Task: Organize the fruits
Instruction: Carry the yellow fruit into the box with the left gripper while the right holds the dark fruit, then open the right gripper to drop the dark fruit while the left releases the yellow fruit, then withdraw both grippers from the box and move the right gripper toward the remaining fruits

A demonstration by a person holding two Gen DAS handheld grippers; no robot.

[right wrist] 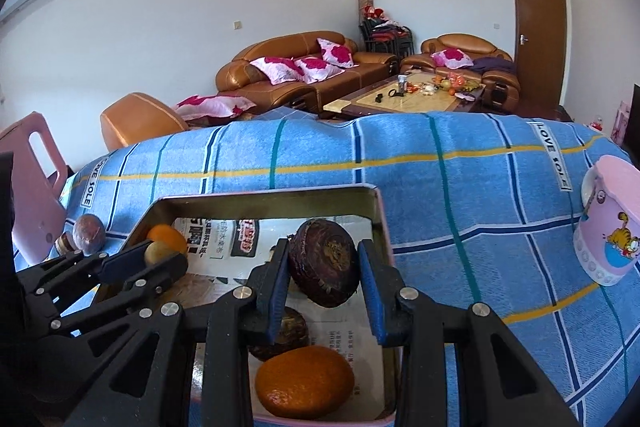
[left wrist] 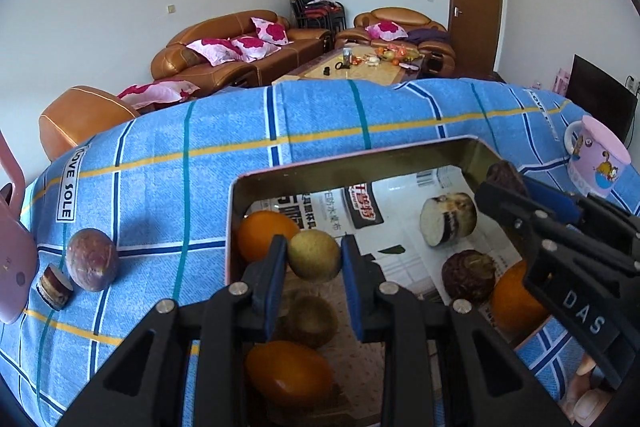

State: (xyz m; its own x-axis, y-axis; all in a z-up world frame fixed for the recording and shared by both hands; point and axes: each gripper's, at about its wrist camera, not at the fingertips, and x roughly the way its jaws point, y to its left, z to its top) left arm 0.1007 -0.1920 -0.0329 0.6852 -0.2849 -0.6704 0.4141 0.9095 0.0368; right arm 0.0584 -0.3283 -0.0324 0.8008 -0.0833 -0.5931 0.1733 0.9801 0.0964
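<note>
A rectangular metal tin [left wrist: 240,211] lined with printed paper sits on the blue checked tablecloth [left wrist: 168,163], holding two oranges [left wrist: 260,235], a cut dark-skinned tuber piece [left wrist: 448,219] and a round brown-purple fruit [left wrist: 468,277]. Left of the tin, on the cloth, lie a round purple passion fruit [left wrist: 92,259] and, just beside it, a small cut tuber slice [left wrist: 54,287]. A pink cartoon-printed mug [right wrist: 608,223] stands well apart to the right; brown leather sofas [right wrist: 304,67] lie behind the table.

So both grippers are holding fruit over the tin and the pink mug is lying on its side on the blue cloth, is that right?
Not quite: the pink mug stands upright, as the right wrist view shows. The rest holds.
</note>
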